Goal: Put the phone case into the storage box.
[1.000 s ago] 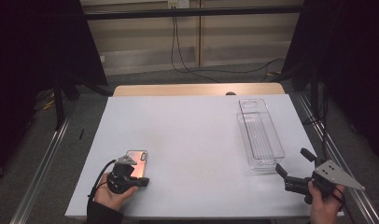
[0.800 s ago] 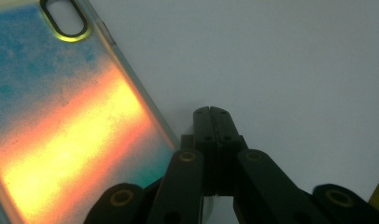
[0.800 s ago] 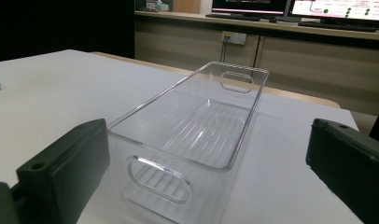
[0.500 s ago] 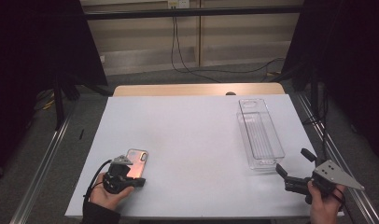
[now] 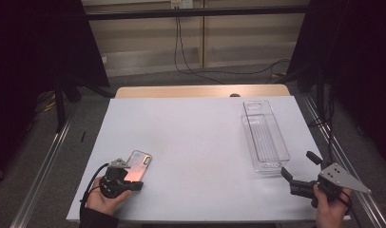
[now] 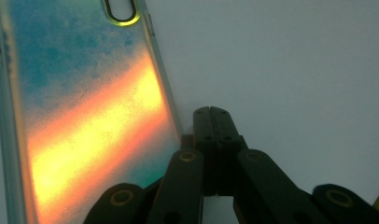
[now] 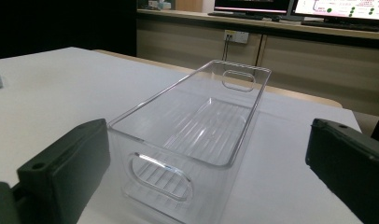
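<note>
Left gripper view: my left hand-held gripper (image 6: 210, 112) is closed, empty, beside the phone case (image 6: 85, 116). Light, slick, bendy; I'd pinch its long edge. Right hand-held gripper (image 7: 206, 154) gapes.

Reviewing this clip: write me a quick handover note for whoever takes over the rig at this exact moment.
Left gripper: jaws shut and empty, tips right beside the phone case's edge; whether they touch it is unclear.
Right gripper: jaws open wide, facing the near end of the clear bin, not touching it.
Phone case: flat on the white table, near-left corner. Bin: empty, on the right side.
Done: nothing moved yet, by the look of it.
Left: probably grasp the case and carry it to the bin.
</note>
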`<control>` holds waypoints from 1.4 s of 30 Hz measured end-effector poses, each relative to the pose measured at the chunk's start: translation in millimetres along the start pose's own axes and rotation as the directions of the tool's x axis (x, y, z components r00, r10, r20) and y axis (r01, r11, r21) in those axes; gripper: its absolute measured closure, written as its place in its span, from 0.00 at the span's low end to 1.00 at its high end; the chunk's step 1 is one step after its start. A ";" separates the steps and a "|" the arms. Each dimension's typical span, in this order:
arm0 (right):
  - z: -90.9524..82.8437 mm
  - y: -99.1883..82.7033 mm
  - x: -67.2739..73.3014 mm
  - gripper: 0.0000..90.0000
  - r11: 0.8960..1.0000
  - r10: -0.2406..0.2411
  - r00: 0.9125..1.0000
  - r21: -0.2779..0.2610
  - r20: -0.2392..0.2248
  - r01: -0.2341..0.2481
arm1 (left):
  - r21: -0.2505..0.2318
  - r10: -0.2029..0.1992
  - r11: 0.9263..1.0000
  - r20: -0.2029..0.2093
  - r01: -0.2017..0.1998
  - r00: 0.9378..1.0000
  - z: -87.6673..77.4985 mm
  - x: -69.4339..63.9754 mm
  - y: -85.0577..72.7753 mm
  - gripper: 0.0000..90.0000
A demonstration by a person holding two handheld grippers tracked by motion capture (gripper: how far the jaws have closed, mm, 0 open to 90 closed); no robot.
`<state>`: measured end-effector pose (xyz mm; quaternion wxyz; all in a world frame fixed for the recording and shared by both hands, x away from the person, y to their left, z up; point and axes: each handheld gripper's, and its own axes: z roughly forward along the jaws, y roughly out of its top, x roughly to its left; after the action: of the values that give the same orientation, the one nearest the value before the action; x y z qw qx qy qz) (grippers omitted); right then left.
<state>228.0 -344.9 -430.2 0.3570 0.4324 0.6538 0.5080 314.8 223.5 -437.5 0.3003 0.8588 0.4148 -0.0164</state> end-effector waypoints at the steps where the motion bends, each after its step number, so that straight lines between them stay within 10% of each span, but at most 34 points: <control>1: 0.0 -0.1 -0.1 0.00 1.000 -0.001 1.000 0.001 0.000 0.001 | 0.000 -0.005 1.000 0.003 0.005 1.000 0.2 0.5 0.2 1.00; 29: 0.9 -1.0 0.3 0.00 1.000 0.001 1.000 0.005 0.000 -0.001 | -0.062 0.004 0.998 -0.037 -0.007 0.999 -9.4 2.6 -11.7 1.00; 42: 0.7 -1.0 0.3 0.00 1.000 -0.001 1.000 0.006 -0.005 0.001 | -0.289 0.090 0.953 -0.021 -0.092 0.996 -24.7 -11.2 -9.4 0.90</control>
<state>228.3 -344.5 -431.4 0.3544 0.4319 0.6566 0.5067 295.2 233.2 -418.9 0.4217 0.8238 0.3738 0.0614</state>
